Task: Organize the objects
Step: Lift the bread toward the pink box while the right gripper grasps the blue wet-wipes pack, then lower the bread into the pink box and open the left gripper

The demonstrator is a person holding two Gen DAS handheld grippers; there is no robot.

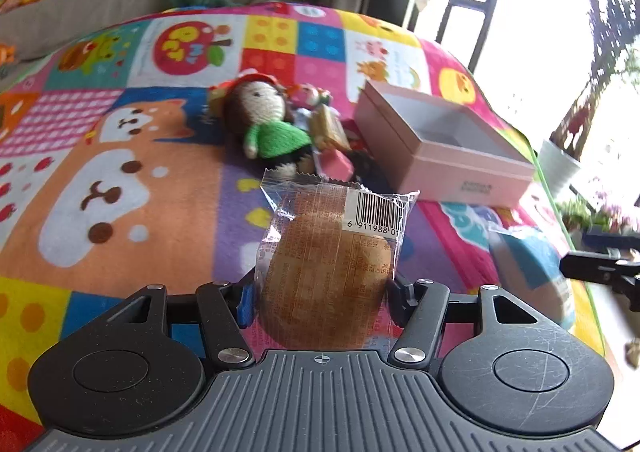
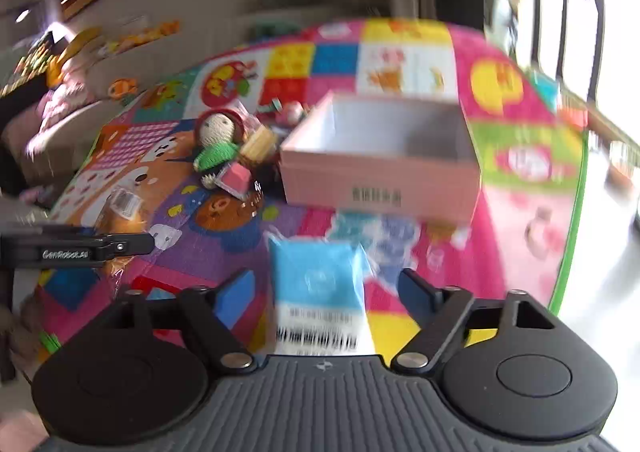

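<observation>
Left wrist view: the left gripper [image 1: 320,292] is pinching a wrapped bun [image 1: 324,272], its jaws pressed against both sides of the clear wrapper, whose barcode end points away toward the far side. The bun is held above the patchwork play mat [image 1: 120,156].

Farther off and to the right stands the pink box [image 1: 436,148], open at the top; the part of its pale interior that shows holds nothing. Just left of the box lies a small heap: a knitted doll [image 1: 268,120] in a green top, a pink block [image 1: 336,164] and a few small packets that cannot be identified.

Right wrist view (blurred): the right gripper [image 2: 328,292] has its jaws spread, and a blue packet [image 2: 320,284] with a barcode label sits between them with a gap on each side. Whether the packet rests on the mat or is being let go cannot be told. The box lies beyond it, and the other gripper with the bun is seen at near left.

Progress, as judged: early. No item is visibly in the box; the bun, the blue packet and the whole heap remain to be placed.
</observation>
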